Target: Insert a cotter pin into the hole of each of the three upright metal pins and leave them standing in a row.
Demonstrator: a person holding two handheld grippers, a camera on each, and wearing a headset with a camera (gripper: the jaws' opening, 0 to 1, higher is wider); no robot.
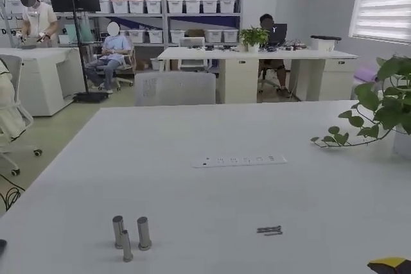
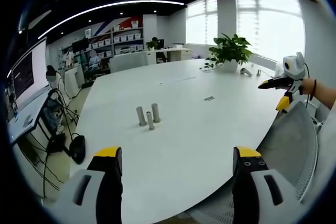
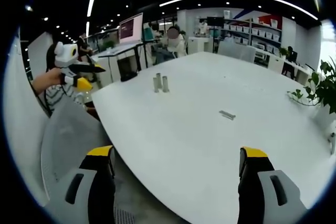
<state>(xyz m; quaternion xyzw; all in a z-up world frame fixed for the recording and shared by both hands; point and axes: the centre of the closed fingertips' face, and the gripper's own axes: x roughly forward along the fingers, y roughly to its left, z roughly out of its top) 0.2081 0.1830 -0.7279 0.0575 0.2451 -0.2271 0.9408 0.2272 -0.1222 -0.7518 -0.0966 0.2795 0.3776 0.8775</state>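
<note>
Three short grey metal pins stand upright in a tight cluster near the front left of the white table. They also show in the left gripper view as pins and in the right gripper view as pins. Small dark cotter pins lie flat to their right, also seen as cotter pins and cotter pins. My left gripper is open and empty, held off the table's edge. My right gripper is likewise open and empty; its yellow tip shows at the bottom right.
A white power strip lies mid-table. A trailing potted plant stands at the right edge. Grey mesh chair backs sit close to the table's near side. People work at desks farther back.
</note>
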